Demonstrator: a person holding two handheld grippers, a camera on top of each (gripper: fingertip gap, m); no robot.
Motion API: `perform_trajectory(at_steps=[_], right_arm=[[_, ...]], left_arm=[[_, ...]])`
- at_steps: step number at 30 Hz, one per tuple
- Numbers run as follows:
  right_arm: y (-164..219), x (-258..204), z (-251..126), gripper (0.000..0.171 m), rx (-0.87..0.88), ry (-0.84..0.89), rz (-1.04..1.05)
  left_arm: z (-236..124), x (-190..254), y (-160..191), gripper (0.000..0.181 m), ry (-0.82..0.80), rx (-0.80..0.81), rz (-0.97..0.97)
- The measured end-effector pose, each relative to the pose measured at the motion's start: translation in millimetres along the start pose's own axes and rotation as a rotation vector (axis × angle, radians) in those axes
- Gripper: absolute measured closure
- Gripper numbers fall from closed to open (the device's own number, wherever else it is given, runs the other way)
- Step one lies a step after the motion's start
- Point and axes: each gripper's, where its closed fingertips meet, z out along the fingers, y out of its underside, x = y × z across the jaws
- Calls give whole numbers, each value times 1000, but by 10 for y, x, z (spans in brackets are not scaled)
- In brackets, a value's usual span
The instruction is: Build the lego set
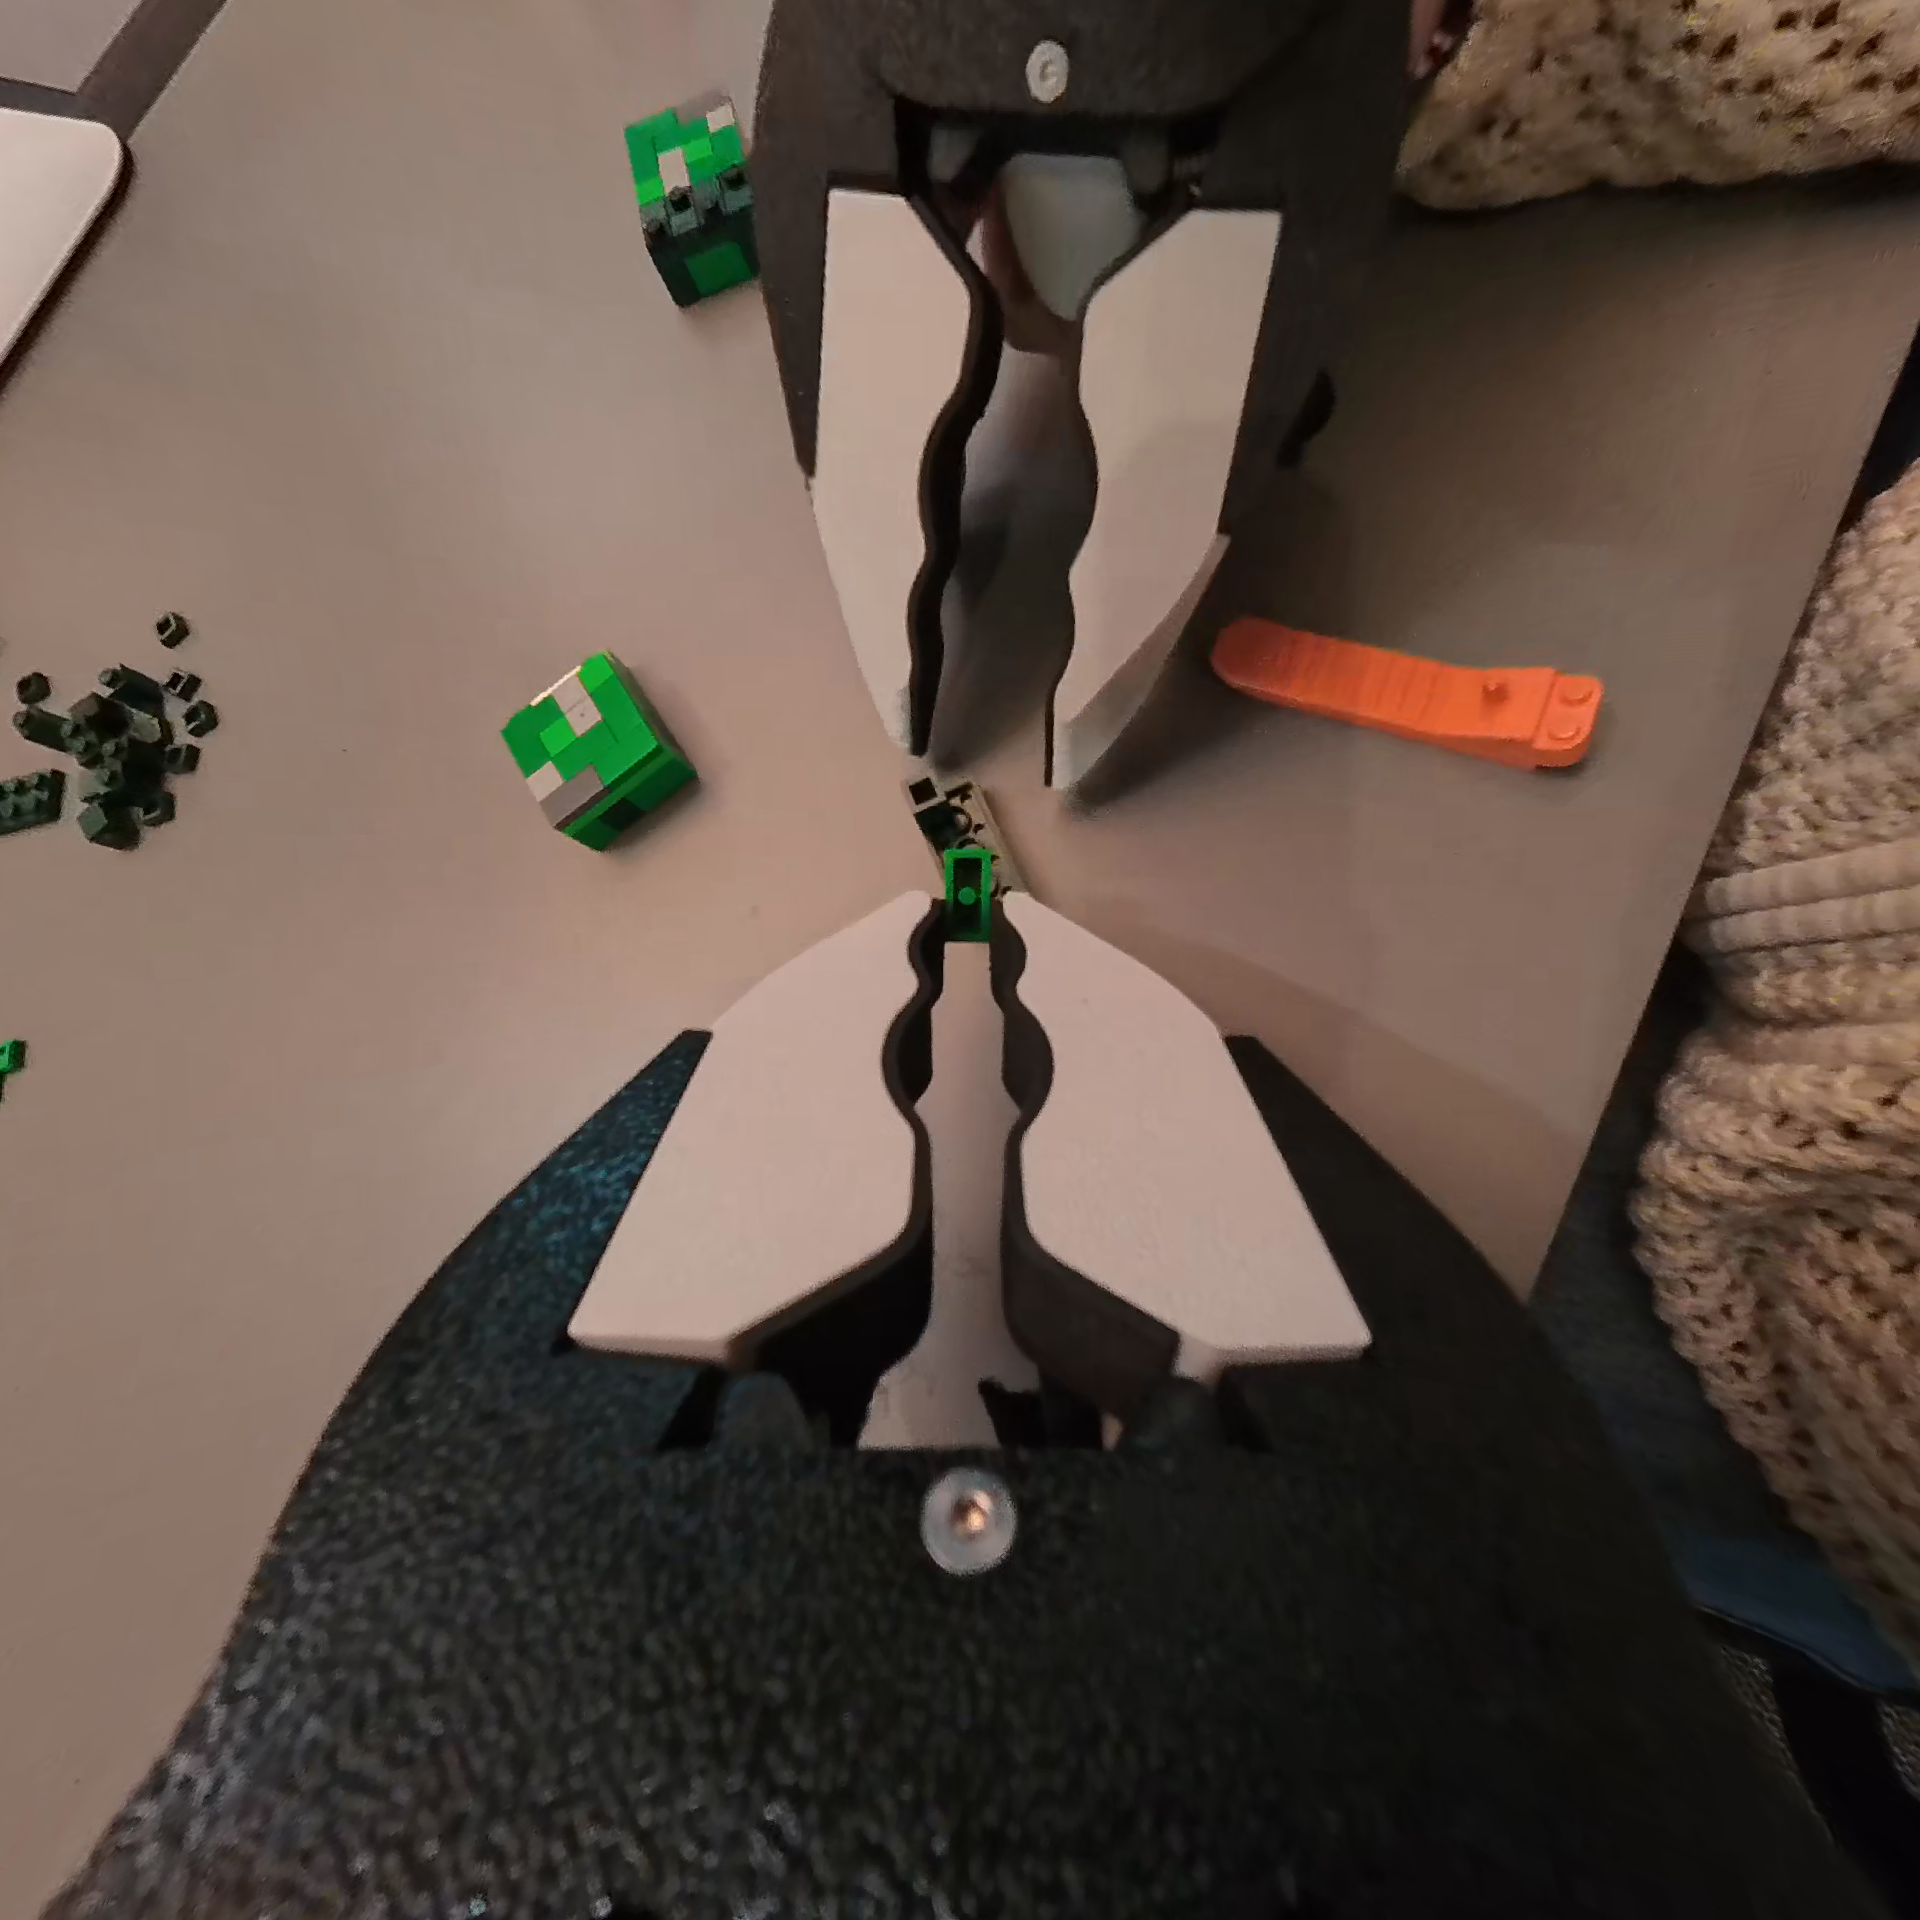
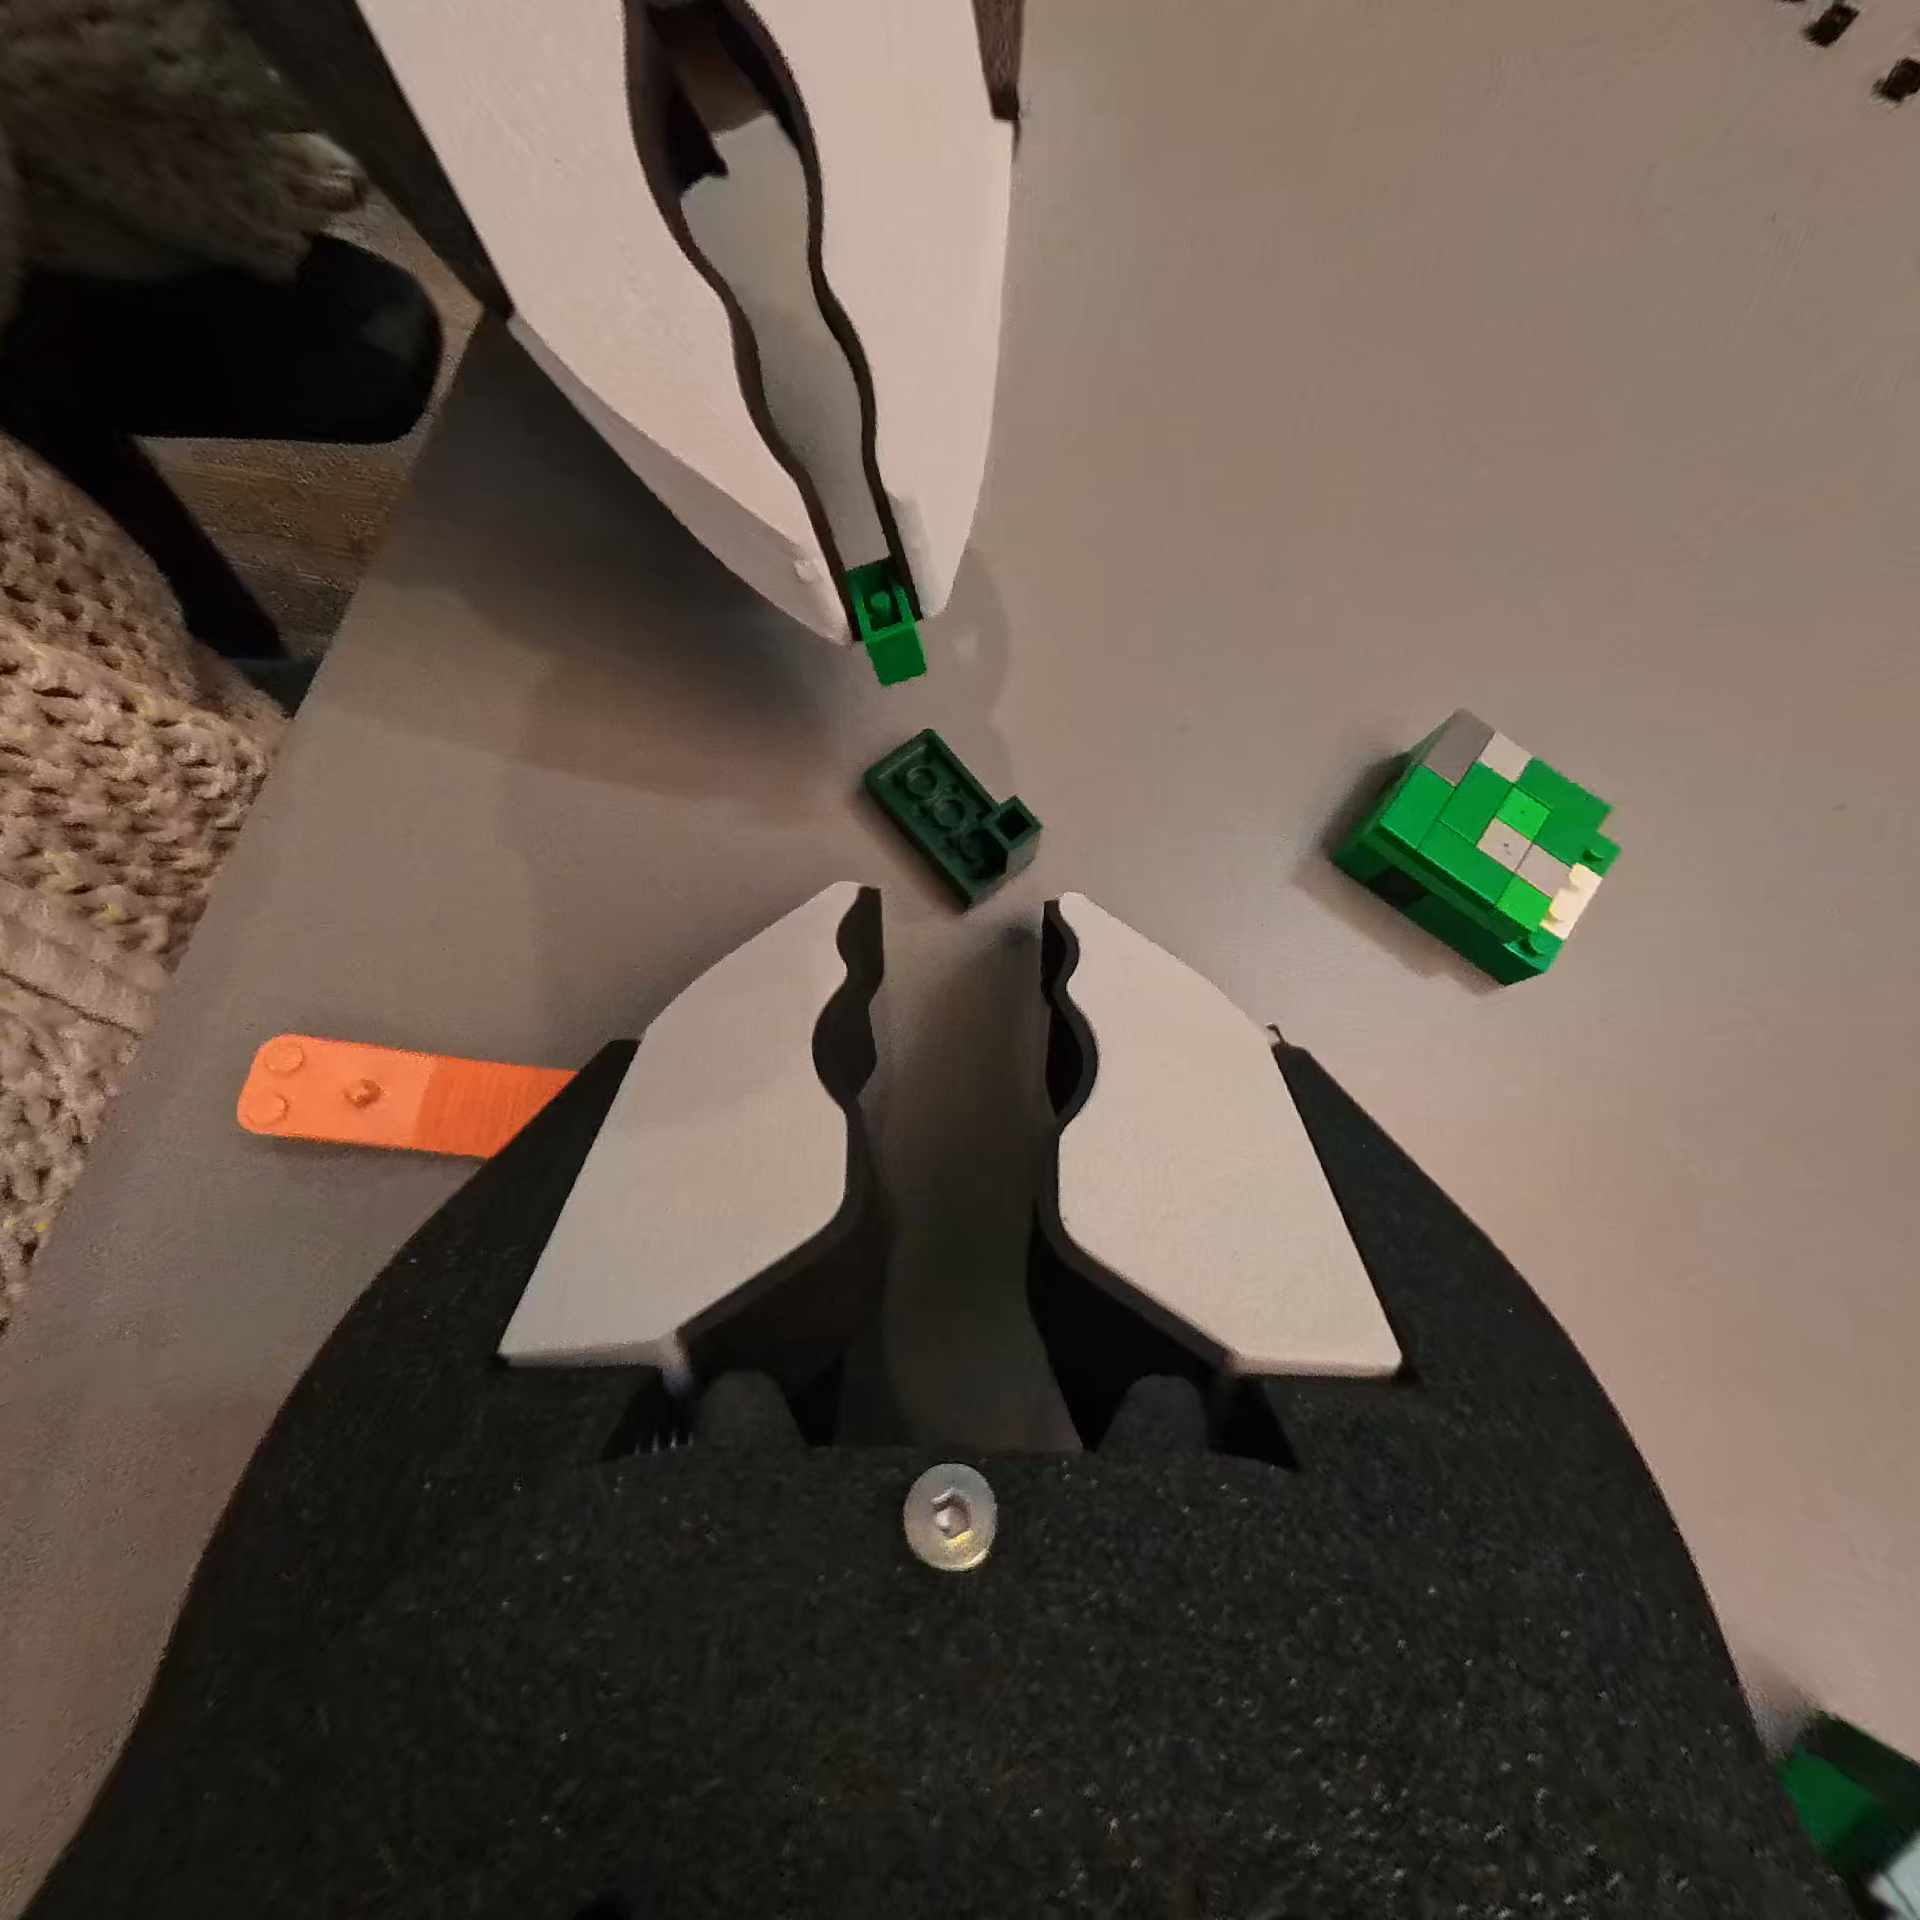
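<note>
Pinching a bright green brick (image 1: 967,902), left claw (image 1: 966,914); right claw (image 2: 961,904) parted, empty.

No writing, label, brand, number or sign can be read in either view; the bricks and the other things in sight carry no legible marks.

Grey table (image 1: 364,468), knitted beige sleeve (image 1: 1818,1195), pale tablet-like slab (image 1: 42,208) at table's corner.
</note>
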Motion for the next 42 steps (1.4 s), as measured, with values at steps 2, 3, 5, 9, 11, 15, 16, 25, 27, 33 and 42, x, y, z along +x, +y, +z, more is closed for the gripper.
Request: perform_trajectory(at_steps=[2, 3, 5, 9, 11, 15, 16, 25, 27, 33, 42], right_arm=[[-26, -35, -3, 144, 16, -68, 9], [-35, -41, 0, 145, 20, -88, 21], [-35, -65, 14, 145, 13, -107, 31], [-54, -194, 39, 146, -7, -161, 8], [-72, -145, 44, 147, 5, -122, -9], [-127, -27, 66, 141, 24, -77, -12], [-135, -38, 87, 139, 22, -87, -14], [-126, -49, 163, 155, -17, -125, -66], [-118, -57, 164, 155, -18, -122, -66], [-99, -148, 156, 155, -18, -123, -73], [-110, -211, 170, 155, -22, -123, -80]], left_arm=[[2, 2, -3, 173, 0, -2, 0], [0, 2, -4, 173, -2, -3, 2], [-5, 8, -7, 173, -3, -2, 0], [-6, 24, 11, 173, 2, -5, -3], [-4, 39, 20, 173, 9, -8, 0], [1, 77, 31, 173, 20, -18, 19], [-2, 76, 35, 173, 19, -20, 23], [-14, 78, 46, 173, 29, -21, 14], [-9, 77, 36, 173, 36, -24, -2], [58, 49, 125, 173, 43, -139, 1], [187, 139, 115, 173, 135, -241, 25]])
